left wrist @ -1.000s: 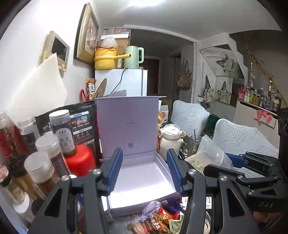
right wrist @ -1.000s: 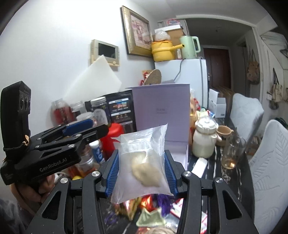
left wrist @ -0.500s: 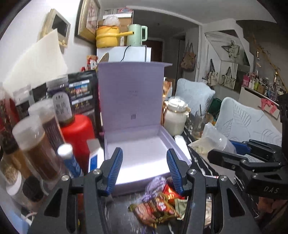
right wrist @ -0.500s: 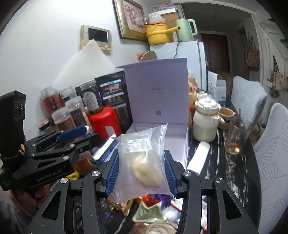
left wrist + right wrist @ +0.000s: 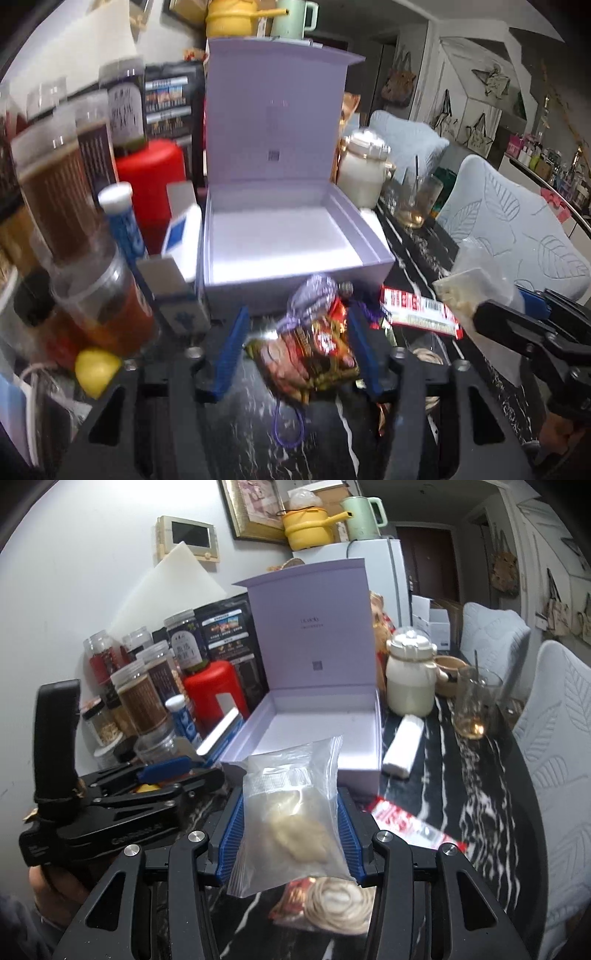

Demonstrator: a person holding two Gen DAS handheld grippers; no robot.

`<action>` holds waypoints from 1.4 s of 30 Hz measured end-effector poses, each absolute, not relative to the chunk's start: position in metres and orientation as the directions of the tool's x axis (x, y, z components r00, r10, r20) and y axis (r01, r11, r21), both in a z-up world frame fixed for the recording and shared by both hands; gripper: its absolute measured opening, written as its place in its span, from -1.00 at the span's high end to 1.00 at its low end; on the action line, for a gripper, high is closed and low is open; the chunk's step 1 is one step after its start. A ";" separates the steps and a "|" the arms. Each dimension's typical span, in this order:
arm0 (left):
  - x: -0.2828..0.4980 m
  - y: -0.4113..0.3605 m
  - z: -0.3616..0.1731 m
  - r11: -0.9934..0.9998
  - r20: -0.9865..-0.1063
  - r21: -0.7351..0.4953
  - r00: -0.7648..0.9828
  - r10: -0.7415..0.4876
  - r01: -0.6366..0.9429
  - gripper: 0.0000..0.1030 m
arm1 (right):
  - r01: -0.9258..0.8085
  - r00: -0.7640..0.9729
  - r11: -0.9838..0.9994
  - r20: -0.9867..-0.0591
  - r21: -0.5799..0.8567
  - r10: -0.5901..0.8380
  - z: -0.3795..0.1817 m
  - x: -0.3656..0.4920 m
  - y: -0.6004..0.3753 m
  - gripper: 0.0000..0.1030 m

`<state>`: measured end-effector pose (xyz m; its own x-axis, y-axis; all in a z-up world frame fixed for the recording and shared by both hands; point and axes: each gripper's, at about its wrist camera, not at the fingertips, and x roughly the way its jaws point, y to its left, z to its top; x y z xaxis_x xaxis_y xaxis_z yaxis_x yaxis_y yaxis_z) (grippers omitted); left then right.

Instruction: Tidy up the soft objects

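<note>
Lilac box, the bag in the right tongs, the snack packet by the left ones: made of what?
Box: looks like matte, rigid cardboard; flat walls, lid standing upright.
Bag: clear, thin plastic film with a zip strip; pale contents show through.
Snack packet: probably glossy foil or plastic wrap; crinkled, with glare.

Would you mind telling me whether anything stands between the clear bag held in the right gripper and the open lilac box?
Nothing visible does. The right gripper is shut on the clear bag, and the lilac box sits straight ahead with its lid upright and its tray bare. The left gripper is off to the side.
</note>
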<state>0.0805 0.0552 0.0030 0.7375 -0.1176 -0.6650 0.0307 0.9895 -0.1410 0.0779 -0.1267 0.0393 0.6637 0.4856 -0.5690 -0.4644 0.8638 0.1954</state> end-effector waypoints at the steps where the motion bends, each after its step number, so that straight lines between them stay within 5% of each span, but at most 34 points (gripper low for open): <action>1: 0.081 0.055 -0.002 0.989 -0.673 -0.148 0.730 -0.119 0.025 -0.68 | -0.461 0.663 0.866 -0.572 0.195 0.482 0.037 0.075 -0.128 0.09; 3: 0.084 0.054 -0.009 0.989 -0.686 -0.150 0.718 -0.117 0.018 -1.00 | -0.454 0.661 0.868 -0.577 0.200 0.479 0.033 0.070 -0.130 0.09; 16: 0.113 0.052 -0.057 0.989 -0.760 -0.133 0.648 -0.061 -0.064 -1.00 | -0.411 0.667 0.890 -0.599 0.200 0.443 0.016 0.060 -0.144 0.09; 31: 0.128 0.049 -0.091 0.977 -0.799 -0.204 0.586 -0.132 -0.058 -1.00 | -0.385 0.644 0.898 -0.635 0.213 0.426 -0.005 0.073 -0.149 0.09; 33: 0.126 0.046 -0.090 0.979 -0.786 -0.199 0.602 -0.138 -0.034 -0.78 | -0.382 0.641 0.899 -0.640 0.215 0.425 -0.007 0.075 -0.149 0.09; 35: 0.124 0.043 -0.088 0.981 -0.779 -0.194 0.610 -0.147 -0.012 -0.34 | -0.379 0.637 0.900 -0.644 0.216 0.423 -0.009 0.077 -0.149 0.09; 37: 0.119 0.039 -0.084 0.984 -0.766 -0.177 0.627 -0.139 0.001 -0.18 | -0.377 0.633 0.900 -0.647 0.220 0.424 -0.010 0.077 -0.149 0.09; 42: 0.106 0.039 -0.071 0.990 -0.733 -0.141 0.672 -0.108 0.006 -0.16 | -0.374 0.629 0.899 -0.650 0.228 0.427 -0.012 0.076 -0.150 0.09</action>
